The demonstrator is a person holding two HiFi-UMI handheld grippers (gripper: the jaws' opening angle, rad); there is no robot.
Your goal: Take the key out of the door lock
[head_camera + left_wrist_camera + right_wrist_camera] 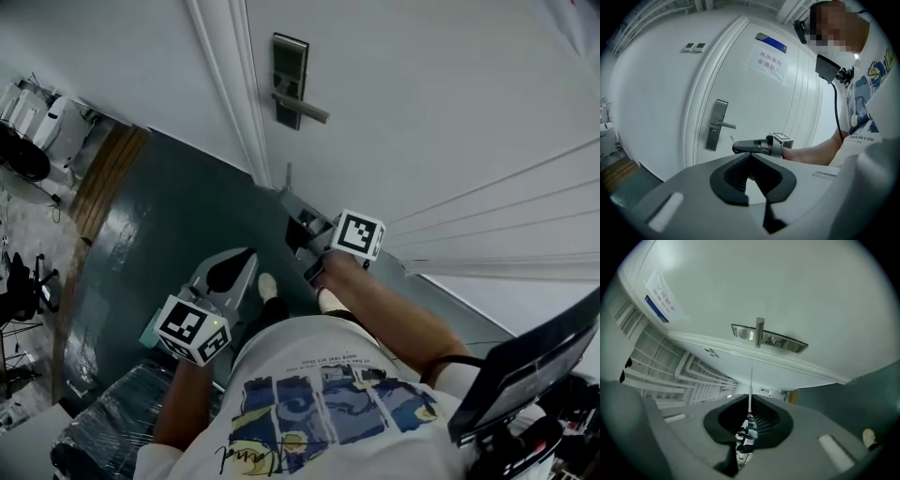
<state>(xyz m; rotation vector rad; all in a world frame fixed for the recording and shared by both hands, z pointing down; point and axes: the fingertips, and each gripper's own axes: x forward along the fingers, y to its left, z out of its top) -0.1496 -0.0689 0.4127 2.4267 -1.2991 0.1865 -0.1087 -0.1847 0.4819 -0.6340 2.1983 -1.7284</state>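
Hanging low beside the person's hip, the left gripper (242, 262) points toward the dark floor (159, 216) and plays no part. Its own view shows the black pads (733, 176) pressed together at the tips with nothing between them.

Further forward, the right gripper (292, 211) is held out at arm's length toward the door (422, 94). Its jaws are clamped on the key (751, 380). The patterned head sits pinched between the pads, and the thin blade sticks straight out ahead of the jaws. In the head view that blade (288, 176) shows as a pale sliver rising from the gripper tip. In the left gripper view it is a small spike (732, 139) in front of the right gripper (738, 147).

Beyond the blade tip is open air, then the door lock (768, 338), a metal plate with a lever handle (305, 108) on the white door. Key and plate are clearly apart in all three views. The keyhole itself is too small to make out.

By my reading, the task is essentially done, with the key free of the lock and in a firm grip. At most it remains to carry the key away or set it down. The grip takes only the head, so a knock of the blade against the door frame (234, 103) could twist it loose.
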